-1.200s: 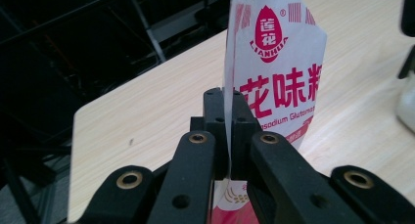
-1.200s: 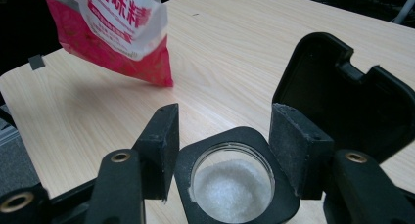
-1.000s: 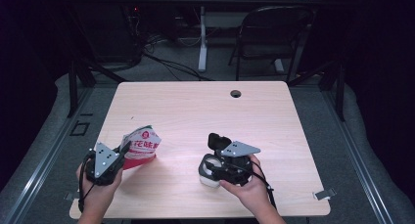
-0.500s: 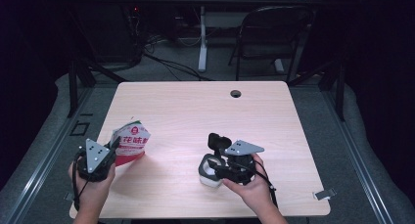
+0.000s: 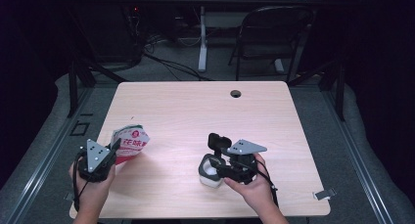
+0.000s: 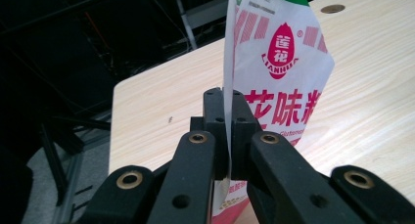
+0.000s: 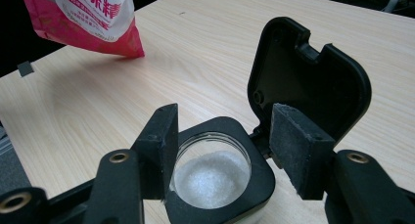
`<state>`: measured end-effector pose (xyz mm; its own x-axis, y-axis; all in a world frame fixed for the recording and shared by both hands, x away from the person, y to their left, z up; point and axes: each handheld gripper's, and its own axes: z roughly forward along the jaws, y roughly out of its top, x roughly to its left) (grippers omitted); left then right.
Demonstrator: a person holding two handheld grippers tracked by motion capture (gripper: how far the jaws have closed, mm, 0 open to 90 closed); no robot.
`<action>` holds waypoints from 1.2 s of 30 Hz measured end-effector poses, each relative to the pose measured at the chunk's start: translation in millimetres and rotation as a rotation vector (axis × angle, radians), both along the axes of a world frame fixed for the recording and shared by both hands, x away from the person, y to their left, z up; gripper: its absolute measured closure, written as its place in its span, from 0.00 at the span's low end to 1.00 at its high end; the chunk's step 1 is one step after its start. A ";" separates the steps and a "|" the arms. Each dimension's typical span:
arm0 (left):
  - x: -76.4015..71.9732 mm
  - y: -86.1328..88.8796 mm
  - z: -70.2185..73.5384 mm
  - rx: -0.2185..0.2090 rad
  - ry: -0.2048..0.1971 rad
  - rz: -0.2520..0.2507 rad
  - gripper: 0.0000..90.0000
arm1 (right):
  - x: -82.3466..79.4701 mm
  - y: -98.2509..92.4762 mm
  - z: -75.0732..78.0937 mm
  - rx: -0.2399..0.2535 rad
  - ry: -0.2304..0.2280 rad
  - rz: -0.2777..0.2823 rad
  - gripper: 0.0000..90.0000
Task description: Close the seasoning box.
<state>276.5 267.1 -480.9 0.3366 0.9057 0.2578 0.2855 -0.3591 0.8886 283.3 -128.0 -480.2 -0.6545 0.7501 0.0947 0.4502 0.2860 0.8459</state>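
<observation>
High view: the left gripper [image 5: 113, 150] sat at eight o'clock on the table [image 5: 195, 106], its jaws clamped on the edge of a red-and-white bag [image 5: 128, 143] with red characters too small to read. At five o'clock the right gripper [image 5: 215, 165] gripped a white jar [image 5: 209, 171] whose black lid [image 5: 218, 141] stood flipped up.

Left gripper view: the jaws were pressed together on the bag's [image 6: 279, 82] thin edge, which rose at twelve o'clock from them. A red emblem read "LIANHUA" above large red characters.

Right gripper view: the jaws flanked the jar [image 7: 215, 172], closed on its black collar; white granules lay inside. The lid [image 7: 308, 82] rose at one o'clock, the bag [image 7: 83, 18] at eleven.
</observation>
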 end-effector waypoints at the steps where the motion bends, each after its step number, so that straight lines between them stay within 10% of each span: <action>1: 0.1 0.2 -0.1 -0.008 0.002 -0.004 1.00 | 0.1 0.1 -0.5 -0.002 -0.005 0.001 0.49; 29: -3.8 -33.3 -24.1 -0.063 0.131 -0.165 1.00 | 0.9 -2.0 1.8 0.018 -0.006 -0.005 0.49; 36: -8.8 -49.9 -34.1 -0.018 0.161 -0.208 1.00 | -0.8 -2.2 3.0 0.010 -0.008 -0.003 0.49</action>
